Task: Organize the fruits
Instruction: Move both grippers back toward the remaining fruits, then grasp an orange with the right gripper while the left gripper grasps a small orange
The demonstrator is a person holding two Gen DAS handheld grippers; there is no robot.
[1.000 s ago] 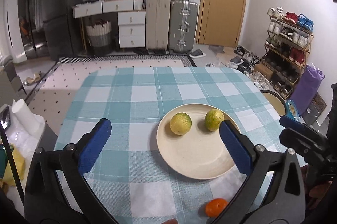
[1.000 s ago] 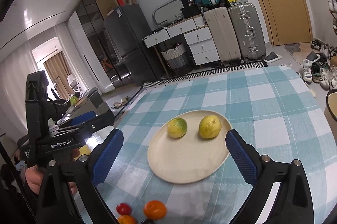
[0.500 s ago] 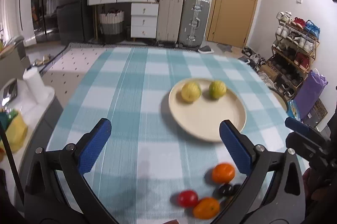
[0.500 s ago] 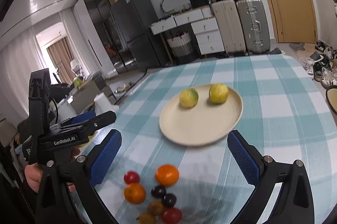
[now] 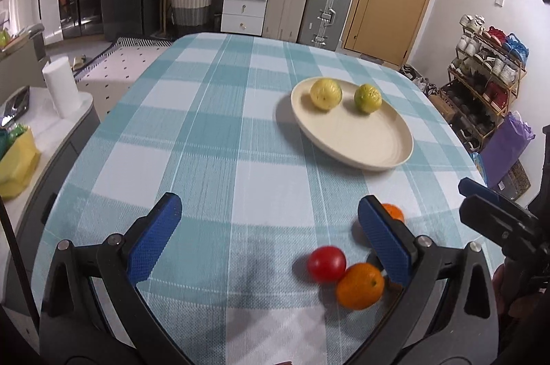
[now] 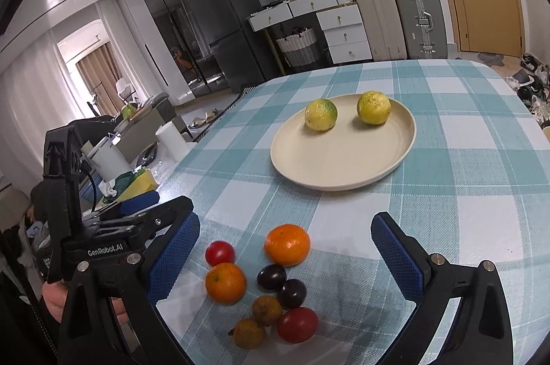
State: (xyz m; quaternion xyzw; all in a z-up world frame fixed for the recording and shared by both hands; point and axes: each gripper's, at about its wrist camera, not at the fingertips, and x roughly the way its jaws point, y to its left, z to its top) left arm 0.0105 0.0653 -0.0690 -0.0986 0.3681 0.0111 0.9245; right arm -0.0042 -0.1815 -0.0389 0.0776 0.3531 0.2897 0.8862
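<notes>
Fruit lies in two groups on the desk (image 6: pixel 464 193), which is covered by a teal and white checked cloth. Toward the far side sits a cream plate (image 6: pixel 330 165) holding two yellow-green citrus fruits: one with a green patch (image 6: pixel 320 114) on the left and a yellower one (image 6: pixel 373 107) on the right, apart from each other near the plate's far rim. Nearer the cameras, on the bare cloth, is a loose cluster: a large orange (image 6: pixel 287 244) at the far end, a small red tomato (image 6: pixel 220 253) to its left, a smaller orange (image 6: pixel 226 282) just in front of the tomato, two dark plums (image 6: pixel 271 277) (image 6: pixel 292 293) touching each other, two brownish fruits (image 6: pixel 267 310) (image 6: pixel 249 332) and a larger red tomato (image 6: pixel 297 324) at the near end. The right gripper (image 6: pixel 285 256) hovers above this cluster with its blue-padded fingers (image 6: pixel 397 256) spread wide and holding nothing; the pile sits between them in view. The left gripper (image 5: pixel 268 238) is likewise wide open and empty, held over bare cloth to the left of the pile, with the red tomato (image 5: pixel 326 263) and smaller orange (image 5: pixel 360 286) just inside its right finger (image 5: pixel 385 244) and the large orange (image 5: pixel 392 212) partly hidden behind that finger. A hand (image 6: pixel 56 298) grips the left gripper's handle at the right wrist view's left edge.
</notes>
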